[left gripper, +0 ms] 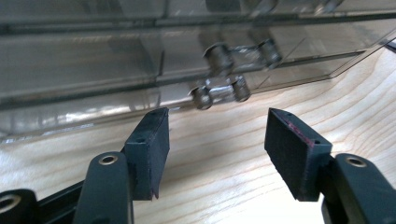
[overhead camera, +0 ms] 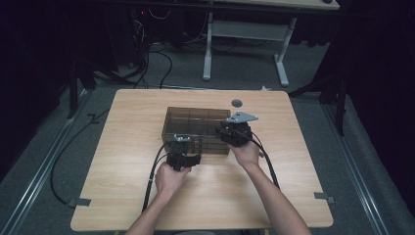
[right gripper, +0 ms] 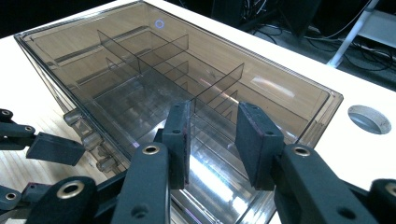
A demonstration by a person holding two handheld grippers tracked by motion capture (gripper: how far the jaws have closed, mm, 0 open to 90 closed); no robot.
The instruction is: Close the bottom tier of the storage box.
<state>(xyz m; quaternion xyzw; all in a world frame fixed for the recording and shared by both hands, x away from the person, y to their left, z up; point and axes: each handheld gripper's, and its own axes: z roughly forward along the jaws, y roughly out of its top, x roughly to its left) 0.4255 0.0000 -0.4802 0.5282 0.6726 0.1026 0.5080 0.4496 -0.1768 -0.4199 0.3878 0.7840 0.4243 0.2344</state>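
Smoky transparent organizer box point(overhead camera: 195, 128) sits near the middle of the wooden table point(overhead camera: 122, 161), its lid closed and its inside split by thin dividers into compartments; no brand, label or writing can be read on it. A pair of clear latches point(left gripper: 222, 88) sticks out of its near wall.

Just in front of that near wall, toward the left, the left gripper point(overhead camera: 182, 157) is held low over the table. In the left gripper view its two black pads point(left gripper: 149, 149) stand spread apart with bare wood between them, and the latches lie just beyond the tips, not touched.

At the box's near right corner, the right gripper point(overhead camera: 235, 131) is above the lid. In the right gripper view its jaws stand partly apart over the lid; whether the pads point(right gripper: 259, 140) touch the plastic cannot be told.

Beyond the far right corner of the box, a round grey cable hole point(overhead camera: 237, 103) is set into the tabletop.
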